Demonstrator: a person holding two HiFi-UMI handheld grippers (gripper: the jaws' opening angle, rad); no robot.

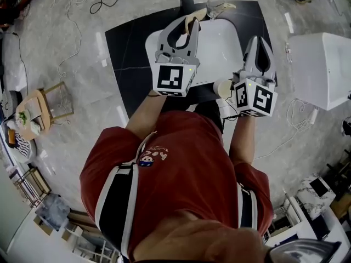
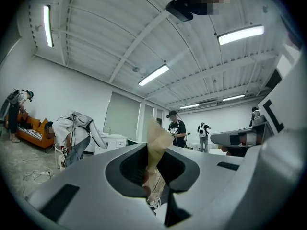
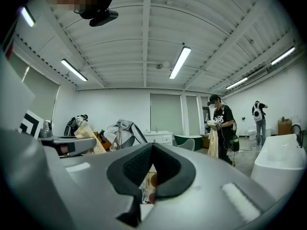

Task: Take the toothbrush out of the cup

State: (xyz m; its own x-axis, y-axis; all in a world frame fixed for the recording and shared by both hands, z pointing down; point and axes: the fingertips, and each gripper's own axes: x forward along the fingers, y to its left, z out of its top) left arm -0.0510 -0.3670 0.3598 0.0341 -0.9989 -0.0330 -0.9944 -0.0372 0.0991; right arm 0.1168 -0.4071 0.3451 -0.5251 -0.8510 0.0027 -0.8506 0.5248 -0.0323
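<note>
My left gripper (image 1: 189, 19) is held level over the white basin-like top (image 1: 222, 51), shut on a tan, paper-like strip (image 2: 157, 137) that stands up between its pads. In the head view the same tan piece (image 1: 191, 24) shows at the jaw tips. Just past them, at the far edge of the white top, a clear cup (image 1: 214, 7) seems to stand with a tan end (image 1: 227, 6) sticking out to the right. My right gripper (image 1: 258, 40) hovers at the white top's right side, its jaws shut with nothing visible between the tips (image 3: 152, 147).
The white top stands on a black mat (image 1: 131, 43) on a grey marble floor with loose cables (image 1: 74, 21). A white tub-like box (image 1: 321, 64) sits to the right. A small wooden stool (image 1: 55, 100) is at the left. Several people (image 3: 219, 128) stand in the room behind.
</note>
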